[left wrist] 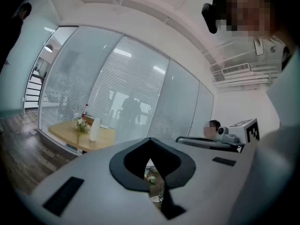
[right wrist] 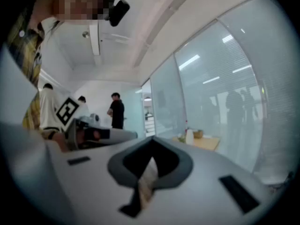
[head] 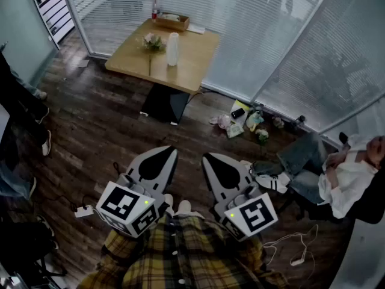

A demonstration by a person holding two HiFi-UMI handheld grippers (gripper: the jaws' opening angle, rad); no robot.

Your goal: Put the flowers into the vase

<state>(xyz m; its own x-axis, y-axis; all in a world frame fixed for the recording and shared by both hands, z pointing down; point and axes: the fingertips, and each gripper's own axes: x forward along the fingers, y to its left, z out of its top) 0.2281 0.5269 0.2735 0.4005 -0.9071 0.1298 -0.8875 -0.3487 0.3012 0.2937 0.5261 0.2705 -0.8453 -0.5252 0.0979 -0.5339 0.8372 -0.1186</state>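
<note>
Far ahead stands a wooden table (head: 180, 65) with a white vase (head: 172, 49) upright on it and a small bunch of pale flowers (head: 153, 41) lying just left of the vase. The left gripper view shows the same vase (left wrist: 95, 129) and flowers (left wrist: 82, 124) small in the distance, and the right gripper view shows the vase (right wrist: 189, 137). My left gripper (head: 170, 150) and right gripper (head: 208, 157) are held side by side close to my body, over the dark wood floor and far from the table. Both are shut with nothing between their jaws.
A tray-like box (head: 171, 21) and a bottle (head: 155, 8) sit at the table's far end. Glass walls with blinds run behind and to the right. A seated person (head: 343, 173), floor clutter (head: 243, 120) and a power strip (head: 84, 211) lie around me.
</note>
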